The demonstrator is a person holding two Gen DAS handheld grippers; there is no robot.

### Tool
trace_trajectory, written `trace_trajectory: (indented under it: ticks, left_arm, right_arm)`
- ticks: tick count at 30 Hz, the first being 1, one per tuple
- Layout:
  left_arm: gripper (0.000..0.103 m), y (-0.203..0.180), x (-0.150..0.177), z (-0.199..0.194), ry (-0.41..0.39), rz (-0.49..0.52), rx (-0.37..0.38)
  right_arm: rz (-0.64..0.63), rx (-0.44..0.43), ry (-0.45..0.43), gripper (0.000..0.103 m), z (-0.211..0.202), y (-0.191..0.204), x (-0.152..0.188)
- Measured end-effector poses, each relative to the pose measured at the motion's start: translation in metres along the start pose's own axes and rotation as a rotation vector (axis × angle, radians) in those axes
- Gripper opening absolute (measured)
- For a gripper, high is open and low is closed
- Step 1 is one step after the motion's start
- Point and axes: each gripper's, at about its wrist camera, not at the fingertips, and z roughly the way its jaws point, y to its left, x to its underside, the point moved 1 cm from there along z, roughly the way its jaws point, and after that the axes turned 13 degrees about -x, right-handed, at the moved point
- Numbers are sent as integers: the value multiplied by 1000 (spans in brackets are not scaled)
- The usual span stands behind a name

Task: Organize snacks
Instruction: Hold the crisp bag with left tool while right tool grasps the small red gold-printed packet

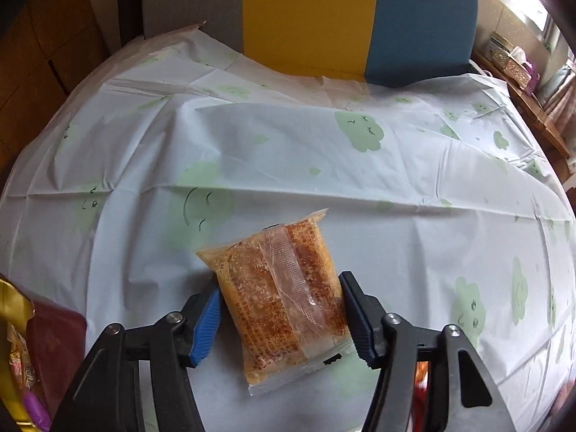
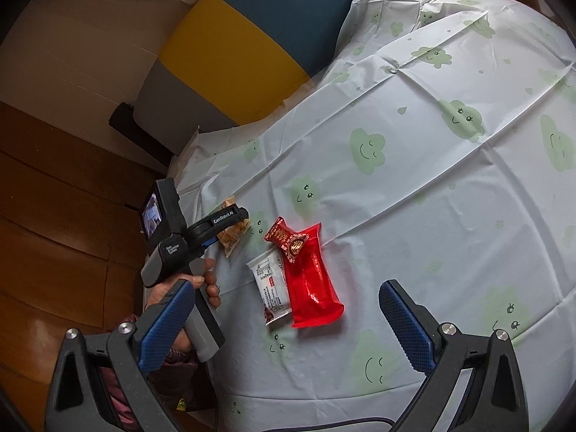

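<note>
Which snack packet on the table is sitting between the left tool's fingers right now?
The clear packet of orange-brown crispy snack, between the left tool fingers. The white packet and red wrappers lie apart, untouched.

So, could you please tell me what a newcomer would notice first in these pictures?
The clear packet of golden-brown crispy snack lies on the white cloud-print tablecloth between the left claw and its blue pads. Further right sits a glossy red plastic tray, a small red sweet on it, a white wrapper alongside.
</note>
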Motion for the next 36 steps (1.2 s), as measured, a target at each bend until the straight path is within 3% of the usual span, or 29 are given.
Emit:
trace_trajectory:
  ticks: [4,8,12,16,25,31,33,36]
  left_arm:
    - [62,15,34,-20,-13,17,33]
    - [62,18,86,-47,-55,102,32]
    - [62,26,133,-64,-48,150,33]
    - [62,28,158,-73,-58,187,37]
    - [63,30,166,-75,-103,221,61]
    - [63,33,172,-78,-139,223,71]
    - [63,34,171,-77,-145,220,77]
    - [63,34,173,-78,-165,221,77]
  right_arm:
    - [12,-20,9,103,1,-1,1]
    - [18,-42,28,103,3,0,3]
    - [-6,-51,41,103,4,5,6]
    - [-20,-37,32,103,4,7,8]
    - [-92,59,61,101,15,12,12]
    - [-223,78,151,79,29,41,5]
    - [-310,88,212,77,43,55,-3]
    - [-419,158,285,66,78,60,-17]
